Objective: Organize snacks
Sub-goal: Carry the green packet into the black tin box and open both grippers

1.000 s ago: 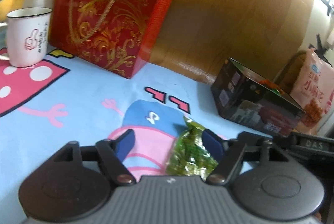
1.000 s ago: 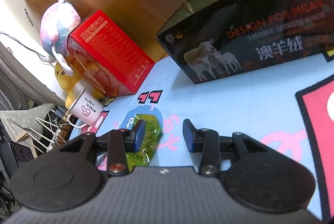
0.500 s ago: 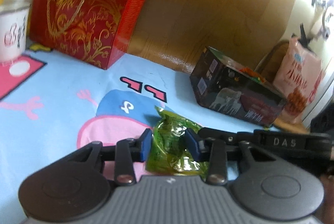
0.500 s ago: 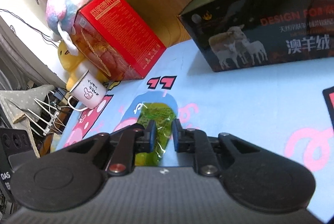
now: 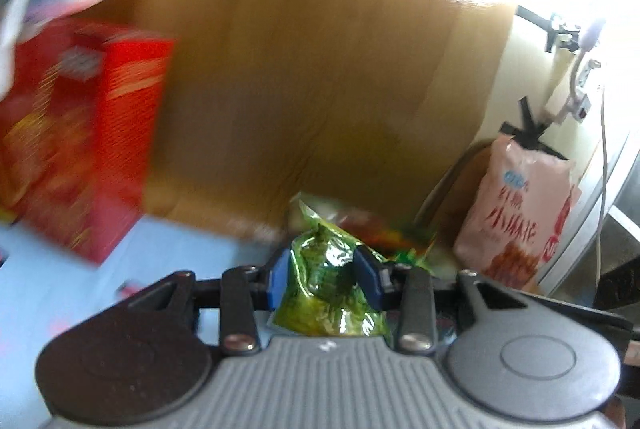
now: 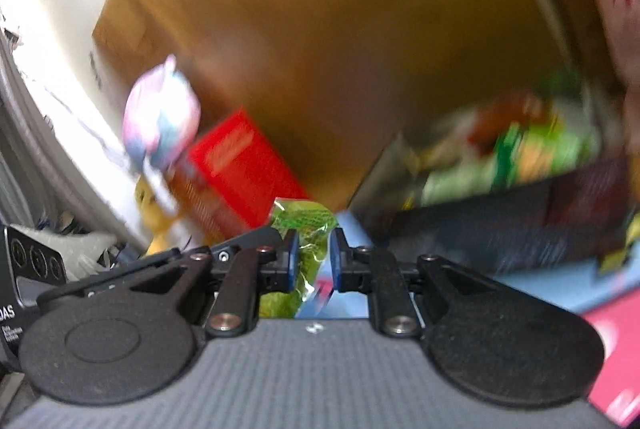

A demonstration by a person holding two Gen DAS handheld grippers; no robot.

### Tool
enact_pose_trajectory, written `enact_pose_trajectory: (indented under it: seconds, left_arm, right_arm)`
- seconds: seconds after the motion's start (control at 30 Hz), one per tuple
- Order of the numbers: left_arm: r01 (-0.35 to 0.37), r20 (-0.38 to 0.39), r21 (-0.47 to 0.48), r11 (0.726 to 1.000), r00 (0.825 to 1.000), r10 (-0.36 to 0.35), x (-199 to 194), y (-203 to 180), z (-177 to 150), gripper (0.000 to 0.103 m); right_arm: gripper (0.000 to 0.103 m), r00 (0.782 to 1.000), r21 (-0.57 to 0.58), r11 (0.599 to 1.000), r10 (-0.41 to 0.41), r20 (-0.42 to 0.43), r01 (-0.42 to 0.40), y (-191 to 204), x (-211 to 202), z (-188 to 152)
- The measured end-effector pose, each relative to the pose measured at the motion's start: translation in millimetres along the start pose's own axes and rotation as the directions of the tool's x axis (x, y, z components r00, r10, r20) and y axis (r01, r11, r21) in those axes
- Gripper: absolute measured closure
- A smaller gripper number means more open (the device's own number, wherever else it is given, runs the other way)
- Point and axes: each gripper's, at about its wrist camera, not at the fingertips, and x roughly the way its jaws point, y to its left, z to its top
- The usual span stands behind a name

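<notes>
Looked like home bedroom — cartoon-print blue sheet [image 5: 168, 249], wooden headboard [image 5: 300, 69], plush toy [image 6: 160, 117], red gift box [image 5: 100, 149], pink snack bag [image 5: 520, 213] by wall.

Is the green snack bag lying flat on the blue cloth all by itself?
No, the green snack bag is pinched between the blue pads of the left gripper, lifted in front of the camera.

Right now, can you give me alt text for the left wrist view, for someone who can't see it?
The left gripper is shut on a crinkly green snack packet, held above the blue patterned tabletop. Behind it, blurred, stand a red gift box at left, a wooden panel, and a pink snack bag at right.
</notes>
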Motion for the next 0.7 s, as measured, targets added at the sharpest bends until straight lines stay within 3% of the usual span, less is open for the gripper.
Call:
enact_pose_trajectory:
  seconds: [0.1, 0.17, 0.3, 0.47, 0.6, 0.7]
  left_arm:
    - [0.024, -0.004, -0.003, 1.000, 1.000, -0.024, 35, -14, 10, 0.064]
    - [0.004, -0.012, 0.009, 1.000, 1.000, -0.004, 58, -22, 11, 0.065]
    - [-0.038, -0.016, 0.020, 0.999, 0.999, 0.038, 78, -27, 6, 0.065]
    - [-0.064, 0.021, 0.061, 0.996, 0.998, 0.062, 55, -34, 0, 0.063]
    - [-0.077, 0.022, 0.112, 0.991, 0.997, 0.075, 25, -45, -14, 0.057]
    - [-0.129, 0.026, 0.181, 0.975, 0.992, 0.127, 3, -57, -35, 0.053]
  right_arm:
    - [0.083, 0.997, -0.002, 0.999, -0.046, 0.067, 0.046, -18, 1, 22]
    - [0.081, 0.992, -0.009, 0.997, -0.079, 0.099, 0.081, -32, 6, 30]
    - [0.077, 0.985, -0.007, 0.990, -0.143, 0.097, 0.144, -57, 22, 32]
    - [0.073, 0.975, 0.019, 0.993, -0.121, 0.186, 0.119, -63, 1, 29]
    - [0.069, 0.975, -0.005, 0.992, -0.121, 0.185, 0.124, -54, -13, 21]
    - [0.068, 0.974, -0.036, 0.987, -0.149, 0.169, 0.157, -51, -27, 3]
